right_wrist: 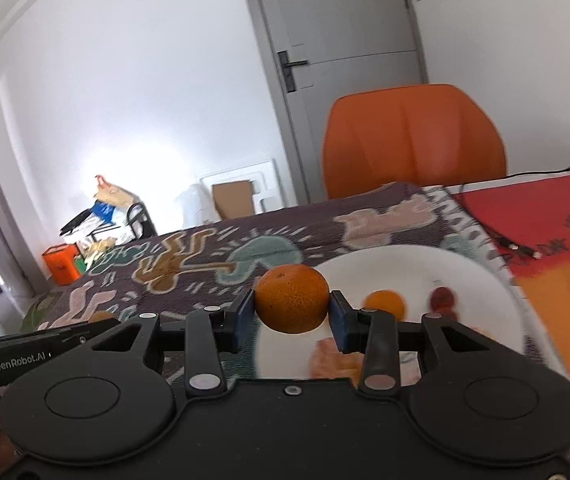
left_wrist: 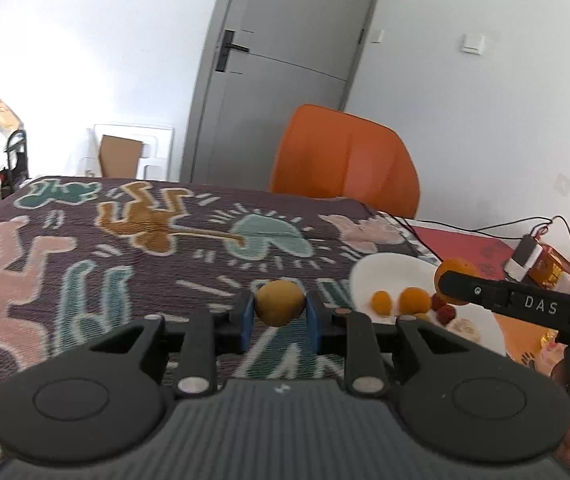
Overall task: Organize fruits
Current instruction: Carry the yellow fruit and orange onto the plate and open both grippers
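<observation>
We hold two fruits in the air above a desk [left_wrist: 25, 240] covered by a dark cloth with cartoon figures. Our left hand-held gripper [left_wrist: 279, 312] is closed to the width of a small yellow-brown fruit [left_wrist: 279, 302], pinched at its sides between the blue pads [left_wrist: 247, 318], and it points level across the cloth with the fruit clear of the surface. Our right hand-held gripper [right_wrist: 291, 314] is likewise closed around an orange [right_wrist: 291, 298], gripped across its widest part, which likely keeps the round skin from slipping. It hovers at the near left edge of a white plate [right_wrist: 485, 280], tilted slightly toward it. The plate sits on the right side of the desk, partly on the cloth, and already carries a smaller orange fruit [right_wrist: 385, 304], some small red fruits [right_wrist: 443, 298] and a pale piece we cannot identify. From the left camera the plate [left_wrist: 389, 268] lies to the right of the left gripper, so the fruits seem to be gathered there. An orange chair [left_wrist: 345, 156] stands behind the desk, before a grey door [left_wrist: 285, 60].
</observation>
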`<state>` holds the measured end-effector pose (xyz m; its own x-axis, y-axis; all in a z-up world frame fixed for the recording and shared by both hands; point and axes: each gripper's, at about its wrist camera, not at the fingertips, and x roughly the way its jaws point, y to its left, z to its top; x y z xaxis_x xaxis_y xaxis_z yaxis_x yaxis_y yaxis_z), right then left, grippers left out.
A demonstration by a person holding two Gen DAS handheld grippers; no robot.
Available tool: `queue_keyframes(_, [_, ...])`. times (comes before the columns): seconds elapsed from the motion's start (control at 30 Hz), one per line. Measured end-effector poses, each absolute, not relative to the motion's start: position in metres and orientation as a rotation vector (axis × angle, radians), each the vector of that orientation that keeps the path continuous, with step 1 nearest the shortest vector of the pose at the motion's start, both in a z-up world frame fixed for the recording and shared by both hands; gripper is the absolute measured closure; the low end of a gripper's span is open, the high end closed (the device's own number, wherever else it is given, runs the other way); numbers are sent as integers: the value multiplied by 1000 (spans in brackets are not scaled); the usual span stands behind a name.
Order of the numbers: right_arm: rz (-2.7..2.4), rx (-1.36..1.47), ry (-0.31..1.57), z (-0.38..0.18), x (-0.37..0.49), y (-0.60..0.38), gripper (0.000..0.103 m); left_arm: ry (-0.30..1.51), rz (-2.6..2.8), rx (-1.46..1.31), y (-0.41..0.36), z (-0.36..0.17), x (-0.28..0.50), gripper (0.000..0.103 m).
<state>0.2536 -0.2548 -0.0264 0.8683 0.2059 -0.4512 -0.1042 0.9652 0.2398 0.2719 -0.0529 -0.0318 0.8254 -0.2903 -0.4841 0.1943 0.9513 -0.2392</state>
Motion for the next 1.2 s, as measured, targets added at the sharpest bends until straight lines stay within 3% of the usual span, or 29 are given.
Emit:
queue_keyframes(0.93, [77,274,503,-44,274,-334,65,570,-345,-130,-130,-40,307,77])
queue_keyframes(1.03, [101,282,504,-45,280,-332,59,575,-353,-124,-135,-41,310,77])
queue_keyframes(1.2, [107,316,481,-44,277,-339,58,587,-361,-114,-139,-44,313,77])
